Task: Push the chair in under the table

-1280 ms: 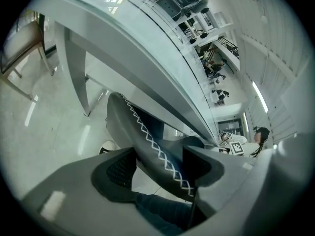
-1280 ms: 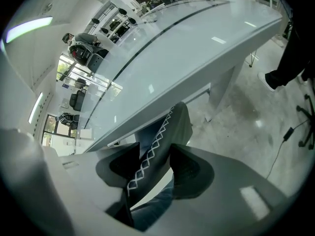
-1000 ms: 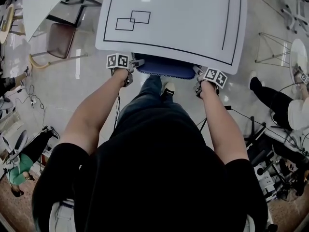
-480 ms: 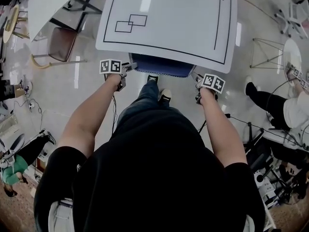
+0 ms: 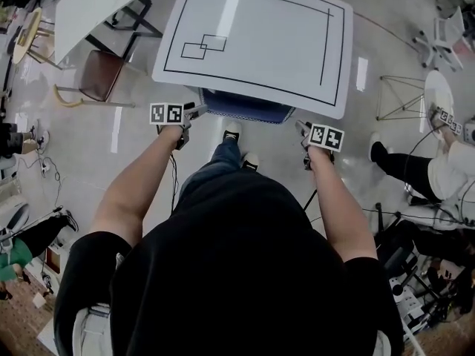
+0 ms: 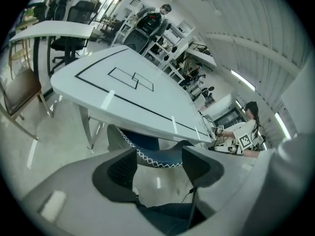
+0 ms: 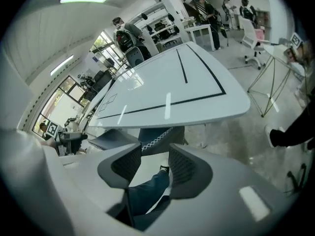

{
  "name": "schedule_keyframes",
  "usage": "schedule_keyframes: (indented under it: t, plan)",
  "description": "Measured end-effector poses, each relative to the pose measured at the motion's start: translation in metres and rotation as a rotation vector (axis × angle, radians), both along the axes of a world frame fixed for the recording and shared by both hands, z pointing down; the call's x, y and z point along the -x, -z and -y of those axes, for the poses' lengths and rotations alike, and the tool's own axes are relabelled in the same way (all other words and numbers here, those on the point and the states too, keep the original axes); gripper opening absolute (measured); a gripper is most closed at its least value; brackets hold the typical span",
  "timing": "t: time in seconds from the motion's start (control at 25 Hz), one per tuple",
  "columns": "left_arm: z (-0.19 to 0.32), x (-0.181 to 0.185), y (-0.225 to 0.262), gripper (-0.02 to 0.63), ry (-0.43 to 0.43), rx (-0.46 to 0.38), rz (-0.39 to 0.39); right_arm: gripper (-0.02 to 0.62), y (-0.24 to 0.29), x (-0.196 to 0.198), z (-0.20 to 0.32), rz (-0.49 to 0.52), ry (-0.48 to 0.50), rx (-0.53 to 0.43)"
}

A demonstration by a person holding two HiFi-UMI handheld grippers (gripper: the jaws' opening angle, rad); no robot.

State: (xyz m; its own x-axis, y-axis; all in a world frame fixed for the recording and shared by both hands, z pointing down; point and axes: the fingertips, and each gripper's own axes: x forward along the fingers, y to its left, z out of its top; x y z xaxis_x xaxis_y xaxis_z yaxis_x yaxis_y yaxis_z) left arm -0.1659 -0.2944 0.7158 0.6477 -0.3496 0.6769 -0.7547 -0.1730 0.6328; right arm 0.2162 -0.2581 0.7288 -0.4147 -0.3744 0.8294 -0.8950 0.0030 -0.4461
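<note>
"Left claw (image 6: pixel 158 160), entry one: jaws wide apart, having just eased a little closer, nothing between them," the first clerk reads. "Right claw (image 7: pixel 155 162), entry two: jaws apart at a narrower gap, likewise just eased inward, empty."

"Chair (image 5: pixel 245 107)?" asks the second.

"Blue, tucked beneath the table (image 5: pixel 252 47). Only its backrest strip shows past the near edge, with a claw just beside each end. Step judged: push about finished, claws off the chair."

"Next move?"

"Either none, or one short nudge on the backrest if the seat is wanted deeper (touch at the left corner cannot be told from above). After that, draw both claws back."

"Room?"

"Table edge overhangs the backrest, so the claws must keep below or behind it. Shoes (image 5: pixel 233 133) of the person stand close behind the chair. Floor (image 5: pixel 89 136) open on both sides. Brown chair (image 5: pixel 100 73) well apart at left; wire frame (image 5: pixel 397 95) and seated person (image 5: pixel 438 173) well apart at right."
</note>
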Motion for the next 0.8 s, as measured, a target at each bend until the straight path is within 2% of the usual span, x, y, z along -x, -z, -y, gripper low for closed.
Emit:
schedule_keyframes:
  t: [0.12,0.28,0.8]
  plan:
    - [0.004,-0.004,0.023,0.407,-0.047,-0.077,0.038,0.201,0.017,-0.002,0.006,-0.038,0.041,-0.048]
    - [0.015,-0.011,0.058,0.407,-0.069,-0.173,0.035,0.202,0.044,-0.003,0.02,-0.094,0.086,-0.116]
    - [0.021,-0.025,0.154,0.407,-0.154,-0.426,0.085,0.21,0.152,-0.016,0.041,-0.154,0.082,-0.361]
